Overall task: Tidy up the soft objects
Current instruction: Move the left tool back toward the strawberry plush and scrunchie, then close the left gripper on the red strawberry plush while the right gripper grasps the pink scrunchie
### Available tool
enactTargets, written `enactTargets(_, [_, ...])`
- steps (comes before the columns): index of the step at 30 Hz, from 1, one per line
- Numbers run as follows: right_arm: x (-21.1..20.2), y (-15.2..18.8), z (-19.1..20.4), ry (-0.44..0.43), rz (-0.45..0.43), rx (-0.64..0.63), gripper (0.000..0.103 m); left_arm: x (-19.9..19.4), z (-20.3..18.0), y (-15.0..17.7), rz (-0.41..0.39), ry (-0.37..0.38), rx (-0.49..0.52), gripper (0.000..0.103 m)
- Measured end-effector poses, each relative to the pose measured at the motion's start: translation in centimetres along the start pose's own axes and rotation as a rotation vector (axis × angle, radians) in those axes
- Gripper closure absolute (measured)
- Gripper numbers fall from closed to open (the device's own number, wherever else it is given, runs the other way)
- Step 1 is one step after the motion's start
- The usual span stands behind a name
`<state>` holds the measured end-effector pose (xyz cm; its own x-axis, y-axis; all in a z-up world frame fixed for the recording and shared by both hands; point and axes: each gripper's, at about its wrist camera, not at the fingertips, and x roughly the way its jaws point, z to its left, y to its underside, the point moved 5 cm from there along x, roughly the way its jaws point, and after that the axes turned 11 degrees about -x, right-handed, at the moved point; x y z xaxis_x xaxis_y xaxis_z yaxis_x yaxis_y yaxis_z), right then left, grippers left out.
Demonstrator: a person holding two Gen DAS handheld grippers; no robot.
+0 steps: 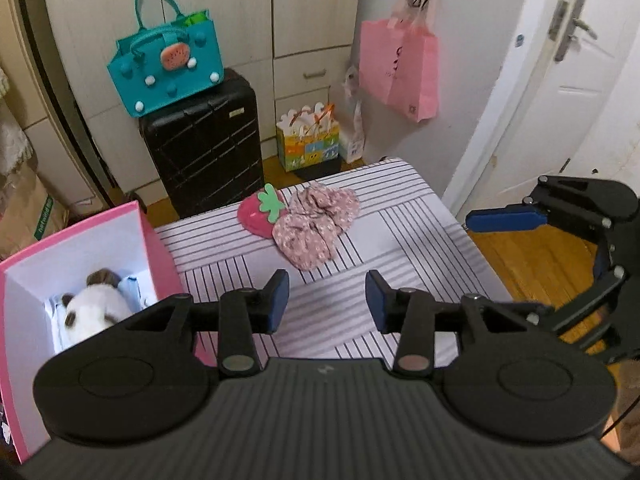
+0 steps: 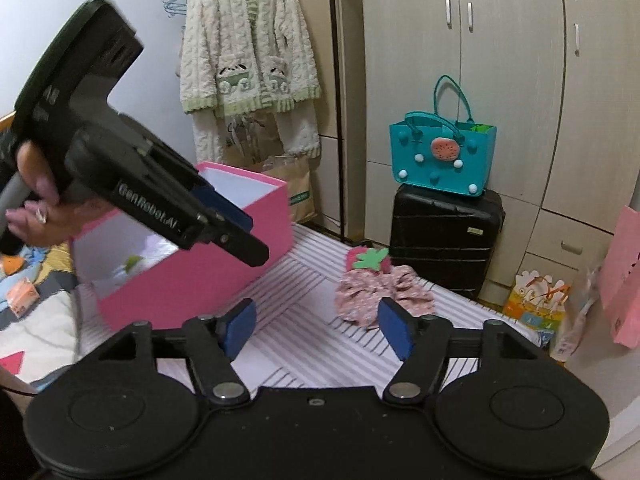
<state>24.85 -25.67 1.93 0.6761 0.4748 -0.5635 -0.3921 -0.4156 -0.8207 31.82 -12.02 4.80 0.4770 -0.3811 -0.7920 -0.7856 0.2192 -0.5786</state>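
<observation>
Left wrist view: my left claw (image 1: 327,300) hangs spread wide and empty over the striped bedsheet (image 1: 400,216). Ahead lie the pink floral fabric bundle (image 1: 316,224) and red strawberry plush (image 1: 260,210), touching; bare sheet lies between them and my claw. Left, the open pink cardboard box (image 1: 148,240) holds a white plush toy (image 1: 94,312).

Right wrist view: "GenRobot.AI" is printed on my left claw's body. My right claw (image 2: 318,330) gapes empty, level, bundle just beyond its right finger.

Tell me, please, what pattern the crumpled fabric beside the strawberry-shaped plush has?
Small floral print on dusty pink fabric, clearest in the left wrist view.
</observation>
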Motion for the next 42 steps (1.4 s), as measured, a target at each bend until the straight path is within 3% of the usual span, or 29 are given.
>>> enactTargets(6, [4.6, 0.5, -2.6, 0.002, 0.0, 0.01, 0.014, 4.6, 1.0, -3.3, 0.051, -0.017, -0.052, 0.058])
enactTargets(9, [7.2, 0.9, -3.4, 0.023, -0.001, -0.014, 0.012, 7.2, 1.4, -4.3, 0.085, -0.024, -0.078, 0.057])
enactTargets(13, [9.6, 1.4, -3.7, 0.052, -0.002, -0.074, 0.008, 9.8, 1.9, -5.3, 0.069, -0.061, -0.057, 0.046])
enactTargets(16, [10.9, 1.7, -3.5, 0.06, -0.006, -0.124, 0.005, 11.3, 2.6, -6.0, 0.077, -0.075, -0.074, 0.046])
enactTargets(25, [14.6, 2.2, -4.7, 0.042, 0.032, -0.146, 0.005, 16.4, 3.7, -7.5, 0.135, -0.131, -0.094, 0.046])
enactTargets(42, [17.3, 4.2, -6.3, -0.023, 0.077, -0.019, 0.005, 20.0, 5.6, -6.7, 0.162, -0.162, -0.131, 0.046])
